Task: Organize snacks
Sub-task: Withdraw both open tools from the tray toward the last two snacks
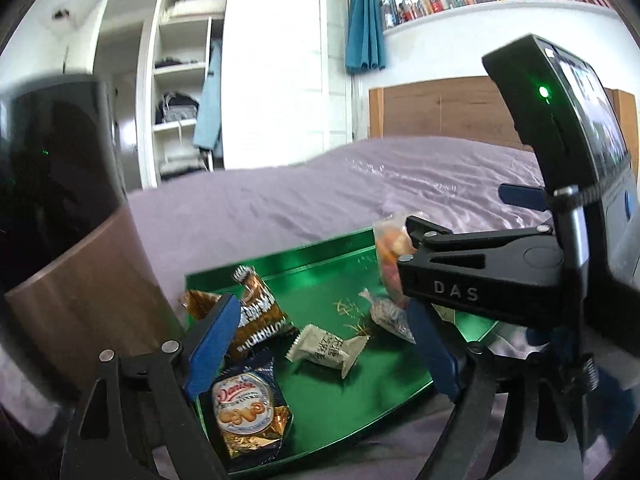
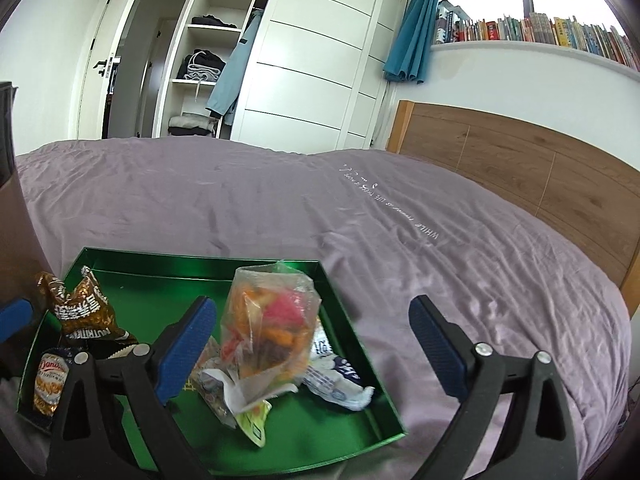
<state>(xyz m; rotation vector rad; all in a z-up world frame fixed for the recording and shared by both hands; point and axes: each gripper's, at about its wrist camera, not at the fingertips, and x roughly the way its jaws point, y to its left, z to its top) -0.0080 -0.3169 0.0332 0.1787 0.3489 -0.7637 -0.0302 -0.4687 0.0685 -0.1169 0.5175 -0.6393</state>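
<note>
A green tray [image 1: 280, 258] [image 2: 200, 258] lies on the bed with several snack packets in it. My left gripper [image 1: 324, 346] hovers open over its near part, and no pad touches a packet. Under it are a brown packet [image 1: 260, 312], a beige wrapped snack [image 1: 328, 350] and a blue cookie packet [image 1: 250, 412]. My right gripper [image 2: 312, 346] stands wide open over the tray's right half. A clear bag of colourful candy [image 2: 272, 320] [image 1: 390, 252] stands between its fingers, free of both pads. A white-blue packet [image 2: 340, 376] and a yellow-green one [image 2: 252, 420] lie under the bag.
The tray rests on a purple bed cover [image 2: 400, 220]. A wooden headboard [image 2: 520, 168] runs along the right and a brown wooden panel [image 1: 80, 288] stands left of the tray. A wardrobe [image 2: 304, 60] and a shelf of books [image 2: 560, 28] are far behind.
</note>
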